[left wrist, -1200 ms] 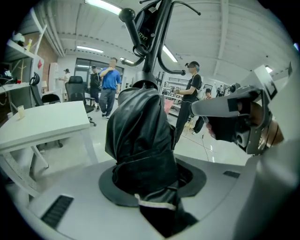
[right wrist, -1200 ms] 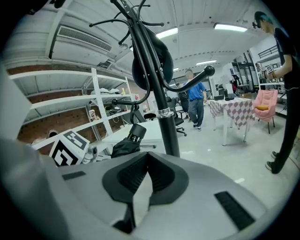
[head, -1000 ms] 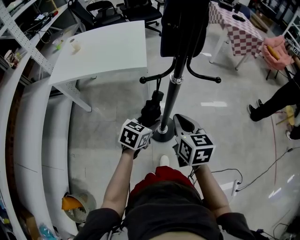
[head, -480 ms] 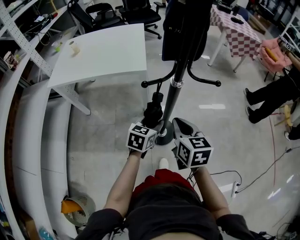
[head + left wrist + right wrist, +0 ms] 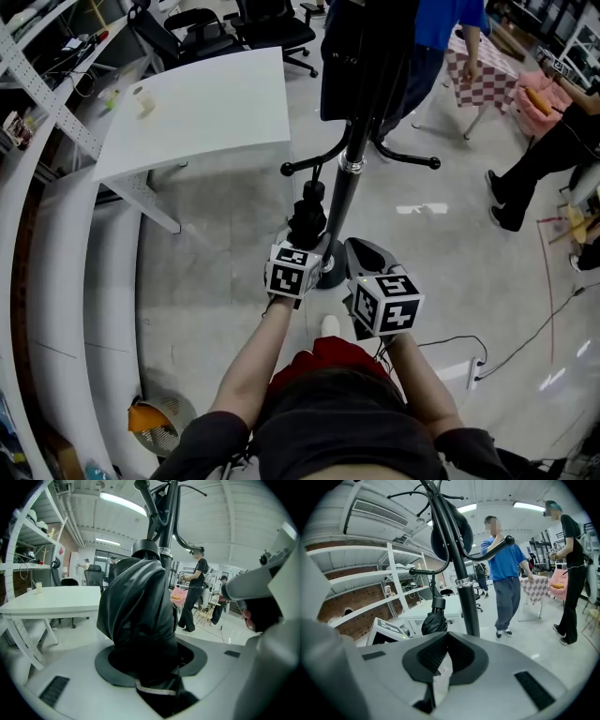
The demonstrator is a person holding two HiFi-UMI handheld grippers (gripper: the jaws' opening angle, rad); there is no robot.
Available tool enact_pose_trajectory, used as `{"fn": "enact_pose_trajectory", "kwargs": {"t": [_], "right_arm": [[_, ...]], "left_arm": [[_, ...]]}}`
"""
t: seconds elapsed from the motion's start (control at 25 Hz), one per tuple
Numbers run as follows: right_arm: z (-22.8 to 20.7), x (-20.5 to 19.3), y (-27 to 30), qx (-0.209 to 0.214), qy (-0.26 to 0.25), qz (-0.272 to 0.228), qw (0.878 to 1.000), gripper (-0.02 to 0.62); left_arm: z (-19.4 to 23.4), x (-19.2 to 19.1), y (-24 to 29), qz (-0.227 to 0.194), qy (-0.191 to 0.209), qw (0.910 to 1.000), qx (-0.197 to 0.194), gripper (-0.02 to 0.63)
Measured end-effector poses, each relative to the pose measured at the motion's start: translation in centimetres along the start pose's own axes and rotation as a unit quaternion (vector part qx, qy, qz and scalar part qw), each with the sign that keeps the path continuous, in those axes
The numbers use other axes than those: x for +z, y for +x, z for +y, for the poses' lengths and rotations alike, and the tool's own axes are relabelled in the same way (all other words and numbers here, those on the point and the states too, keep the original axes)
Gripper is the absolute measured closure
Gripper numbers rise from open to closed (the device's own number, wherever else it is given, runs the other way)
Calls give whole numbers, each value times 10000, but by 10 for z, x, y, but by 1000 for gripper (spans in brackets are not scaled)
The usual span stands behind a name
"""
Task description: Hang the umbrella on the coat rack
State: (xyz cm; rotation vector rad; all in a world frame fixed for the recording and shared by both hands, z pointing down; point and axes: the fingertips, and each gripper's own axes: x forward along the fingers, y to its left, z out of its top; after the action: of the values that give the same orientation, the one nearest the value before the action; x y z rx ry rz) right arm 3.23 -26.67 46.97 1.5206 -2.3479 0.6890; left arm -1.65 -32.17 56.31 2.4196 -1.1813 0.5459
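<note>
The folded black umbrella (image 5: 307,223) hangs upright beside the coat rack's pole (image 5: 343,197), just under the rack's lower left hook arm (image 5: 309,166). A thin strap runs from its top up to that arm (image 5: 423,571). My left gripper (image 5: 305,246) is closed round the umbrella's lower part (image 5: 138,616) and its jaws are opening, with the fabric still filling the gap between them. My right gripper (image 5: 364,249) sits to the right of the pole's base, shut with nothing between its fingers (image 5: 443,663). From the right gripper view the umbrella (image 5: 434,623) shows left of the pole.
A black bag or coat (image 5: 366,56) hangs high on the rack. A white table (image 5: 206,103) stands at the back left, with office chairs (image 5: 272,23) behind it. A person in blue (image 5: 441,28) stands by a checked table (image 5: 487,70). Another person (image 5: 544,164) is at the right.
My left gripper has shifted right, closer to the pole, with the umbrella in it. A person in blue has walked in behind the rack. My right gripper stayed put.
</note>
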Motion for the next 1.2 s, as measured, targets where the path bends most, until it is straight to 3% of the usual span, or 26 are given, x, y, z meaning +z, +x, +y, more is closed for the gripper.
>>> {"fn": "enact_pose_trajectory", "kwargs": {"t": [0.32, 0.84, 1.2], "right_arm": [[3, -5, -2, -67, 22, 29, 10000, 577], [6, -16, -7, -132, 125, 55, 9998, 577], [17, -19, -8, -112, 116, 101, 9998, 577]], "left_arm": [[6, 2, 19, 87, -37, 9999, 142, 419], [18, -1, 24, 51, -223, 9993, 300, 342], [19, -4, 6, -112, -651, 9976, 187, 331]]}}
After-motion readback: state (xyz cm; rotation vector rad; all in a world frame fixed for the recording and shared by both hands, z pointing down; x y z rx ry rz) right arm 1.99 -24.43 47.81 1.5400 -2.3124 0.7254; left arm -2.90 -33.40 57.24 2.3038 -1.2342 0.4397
